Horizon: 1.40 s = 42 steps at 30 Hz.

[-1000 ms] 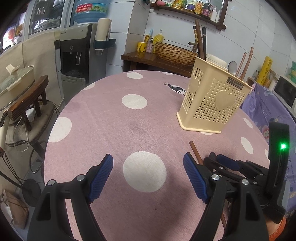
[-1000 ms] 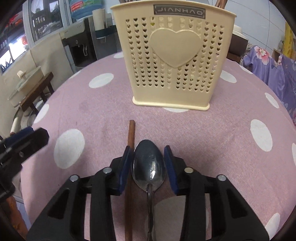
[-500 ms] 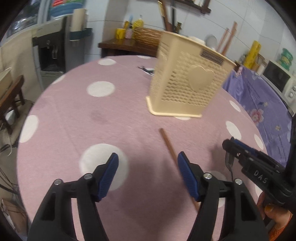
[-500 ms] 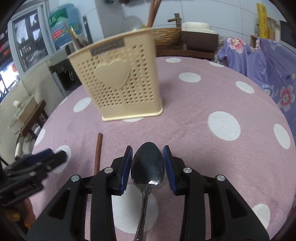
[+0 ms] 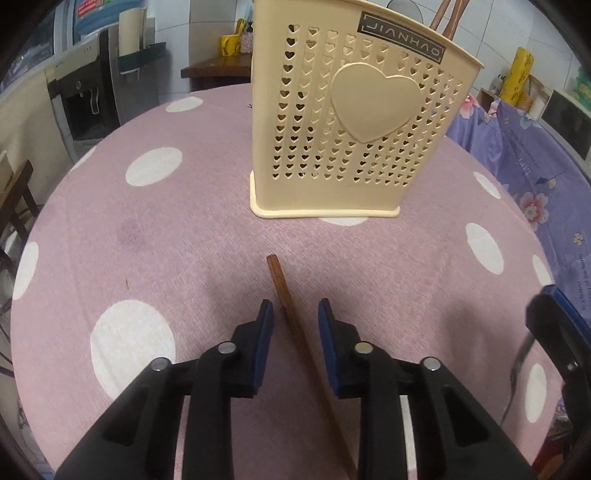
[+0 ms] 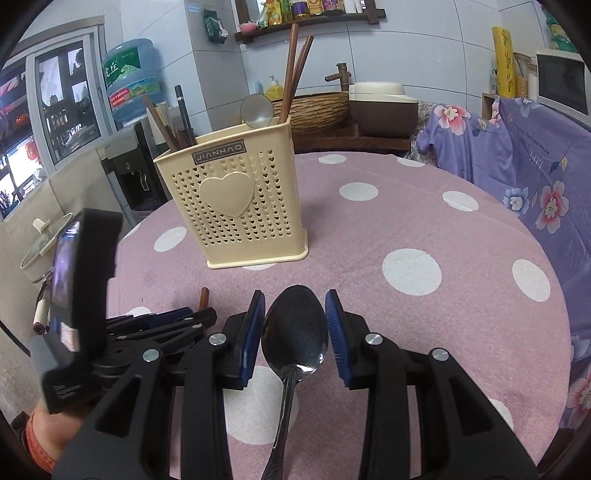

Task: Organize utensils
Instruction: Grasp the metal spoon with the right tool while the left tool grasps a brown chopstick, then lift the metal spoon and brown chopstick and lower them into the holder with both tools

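A: Closing around the one brown chopstick (image 5: 291, 325) on the dotted table (image 5: 184, 240), the left gripper (image 5: 295, 332) was seen; the stick was not yet squeezed.

B: One spoon (image 6: 295, 332) was held tight in the right gripper (image 6: 295, 328), near the one cream holder (image 6: 236, 206). Next, a lift over its rim was likely needed.

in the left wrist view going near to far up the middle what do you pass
left gripper, its jaws closing around the brown chopstick → bare pink tablecloth → cream utensil holder → chopsticks standing in the holder
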Each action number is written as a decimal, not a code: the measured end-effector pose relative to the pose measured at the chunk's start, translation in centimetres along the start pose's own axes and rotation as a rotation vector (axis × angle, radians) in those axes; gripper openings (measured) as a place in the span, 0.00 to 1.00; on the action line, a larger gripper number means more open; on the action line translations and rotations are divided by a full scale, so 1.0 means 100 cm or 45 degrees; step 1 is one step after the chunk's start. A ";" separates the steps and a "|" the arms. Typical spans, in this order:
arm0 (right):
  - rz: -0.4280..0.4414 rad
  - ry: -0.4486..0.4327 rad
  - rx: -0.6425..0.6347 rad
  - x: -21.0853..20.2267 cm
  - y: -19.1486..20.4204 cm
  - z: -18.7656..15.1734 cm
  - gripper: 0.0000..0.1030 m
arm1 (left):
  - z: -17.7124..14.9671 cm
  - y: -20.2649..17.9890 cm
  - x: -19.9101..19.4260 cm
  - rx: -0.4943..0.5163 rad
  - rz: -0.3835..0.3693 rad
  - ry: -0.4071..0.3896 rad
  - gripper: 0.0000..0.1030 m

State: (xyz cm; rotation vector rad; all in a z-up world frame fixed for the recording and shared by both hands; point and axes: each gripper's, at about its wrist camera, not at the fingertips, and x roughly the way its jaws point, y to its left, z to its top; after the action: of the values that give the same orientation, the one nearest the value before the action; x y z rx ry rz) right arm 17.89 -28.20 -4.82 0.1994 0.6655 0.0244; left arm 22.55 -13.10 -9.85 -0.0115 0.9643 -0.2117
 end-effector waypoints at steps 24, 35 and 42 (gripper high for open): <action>0.030 -0.019 0.042 -0.005 -0.008 0.000 0.33 | 0.011 0.009 -0.032 -0.008 -0.012 -0.142 0.08; 0.076 -0.104 0.035 -0.027 -0.001 0.012 0.32 | 0.018 0.026 -0.124 -0.007 -0.137 -0.406 0.08; 0.070 -0.151 0.005 -0.038 0.007 0.021 0.26 | 0.021 0.045 -0.156 -0.036 -0.200 -0.508 0.07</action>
State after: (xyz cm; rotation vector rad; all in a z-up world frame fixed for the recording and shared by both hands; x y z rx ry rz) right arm 16.22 -28.17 -0.76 0.2214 0.5421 0.0640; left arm 16.45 -6.02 3.55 -0.1506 0.5687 -0.3264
